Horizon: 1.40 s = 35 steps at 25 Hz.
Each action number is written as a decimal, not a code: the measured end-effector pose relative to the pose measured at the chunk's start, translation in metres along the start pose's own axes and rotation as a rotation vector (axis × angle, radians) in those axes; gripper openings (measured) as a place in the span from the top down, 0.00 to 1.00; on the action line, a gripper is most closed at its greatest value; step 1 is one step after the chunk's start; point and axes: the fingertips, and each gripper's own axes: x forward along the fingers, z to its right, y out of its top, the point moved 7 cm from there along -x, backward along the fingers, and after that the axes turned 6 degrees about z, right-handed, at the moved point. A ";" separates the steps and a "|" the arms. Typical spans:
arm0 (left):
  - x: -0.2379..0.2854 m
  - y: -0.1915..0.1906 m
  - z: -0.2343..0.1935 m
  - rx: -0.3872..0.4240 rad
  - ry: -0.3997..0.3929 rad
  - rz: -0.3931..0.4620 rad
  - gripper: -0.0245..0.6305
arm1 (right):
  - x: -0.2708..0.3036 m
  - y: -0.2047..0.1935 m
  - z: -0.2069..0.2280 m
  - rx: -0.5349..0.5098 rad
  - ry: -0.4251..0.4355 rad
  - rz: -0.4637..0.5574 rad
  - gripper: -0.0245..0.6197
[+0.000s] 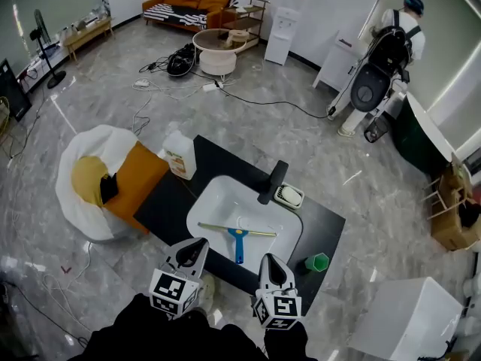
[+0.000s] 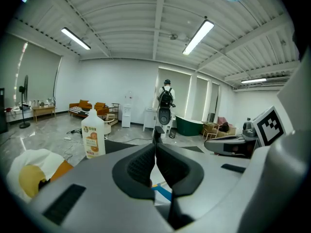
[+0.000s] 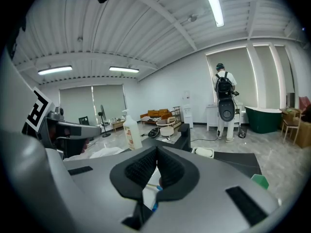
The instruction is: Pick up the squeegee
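Left tool (image 1: 197, 245) and right tool (image 1: 269, 262), both closed and empty, hover over the near edge of the bench (image 1: 169, 205). Squeegee (image 1: 237, 238) lies in the sink (image 1: 214, 201), handle toward that edge. One tool should probably open before descending onto the handle.

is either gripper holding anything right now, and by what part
Nothing is held. The left gripper and the right gripper both have their jaws together with nothing between them; the squeegee lies untouched in the sink.
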 end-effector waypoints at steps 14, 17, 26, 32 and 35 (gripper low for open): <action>0.075 -0.063 -0.051 -0.046 -0.061 -0.150 0.92 | 0.078 -0.067 0.013 0.033 -0.049 -0.151 0.94; 0.087 -0.079 -0.062 -0.063 -0.060 -0.186 0.92 | 0.095 -0.083 0.014 0.029 -0.041 -0.189 0.94; 0.125 -0.122 -0.087 -0.093 -0.067 -0.270 0.92 | 0.148 -0.133 0.029 0.053 -0.055 -0.326 0.94; 0.144 -0.127 -0.099 -0.114 -0.064 -0.289 0.92 | 0.182 -0.157 0.041 0.115 -0.053 -0.443 0.92; 0.150 -0.129 -0.103 -0.120 -0.063 -0.296 0.92 | 0.197 -0.170 0.045 0.143 -0.042 -0.497 0.75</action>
